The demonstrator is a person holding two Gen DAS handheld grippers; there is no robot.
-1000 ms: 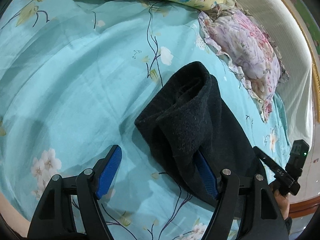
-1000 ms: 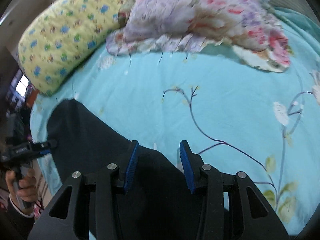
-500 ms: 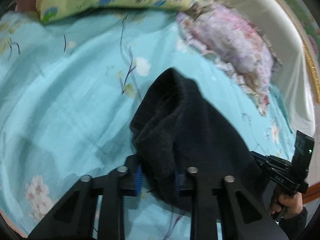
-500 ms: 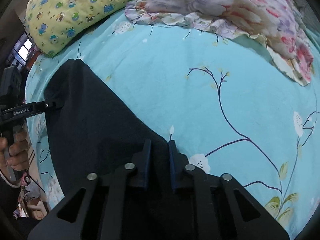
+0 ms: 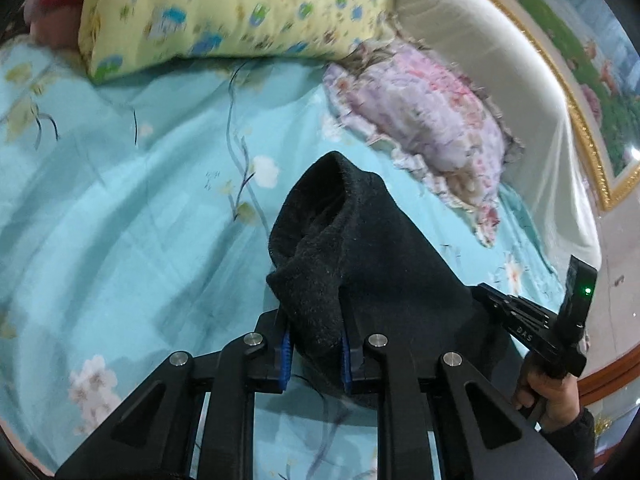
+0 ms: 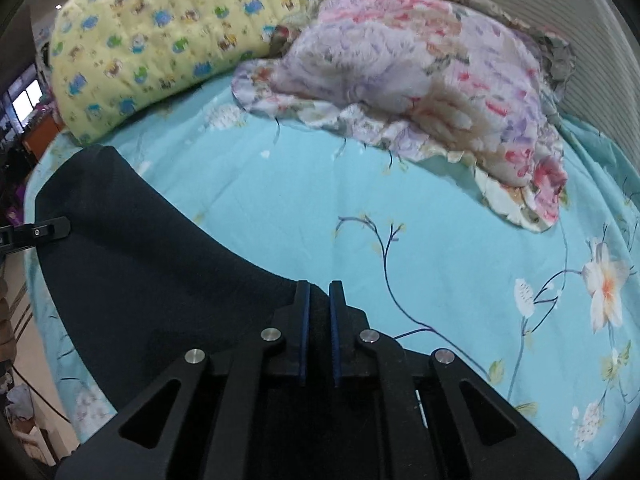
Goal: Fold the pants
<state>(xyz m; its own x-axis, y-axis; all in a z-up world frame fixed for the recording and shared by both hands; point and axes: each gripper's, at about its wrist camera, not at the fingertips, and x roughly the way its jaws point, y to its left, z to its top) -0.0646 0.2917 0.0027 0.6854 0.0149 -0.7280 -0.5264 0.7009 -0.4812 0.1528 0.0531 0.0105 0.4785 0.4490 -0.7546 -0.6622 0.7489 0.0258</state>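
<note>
Left gripper (image 5: 314,354): closing on a thick, bunched end of the black pants (image 5: 360,248), with fuzzy cloth packed between the blue pads. Right gripper (image 6: 318,328): pressed together on a thinner edge of the same garment, pinching it flat. Between the two grips, a dark span of fabric, partly raised off the sheet, on the near side of the yellow pillow (image 5: 240,12) and well apart from it.

To do this fold well, judging from the lie of the cloth:
- Lift both ends level and together, so that the span hangs even and no slack corner drags.
- Hold the pinch firm on the bunched end; being thick knit, likely to slip out layer by layer if loosened.
- Carry the held edge over toward the far end, the one nearest the yellow pillow, and lay it down edge on edge.
- Lower before letting go, then smooth outward.
- Watch for twist: one end rolled, the other flat, so square them first.

Underneath, a turquoise bedsheet (image 5: 120,220) printed with white blossoms and thin dark branches, softly creased, likely to ruck under a dragged hem. To the right of the yellow pillow, touching it, a frilled flowered pillow (image 5: 432,128) in pink and lilac. Behind both, a pale padded headboard (image 5: 480,60). Farther right of the yellow pillow, a gilt-framed picture (image 5: 592,120) on the wall.
</note>
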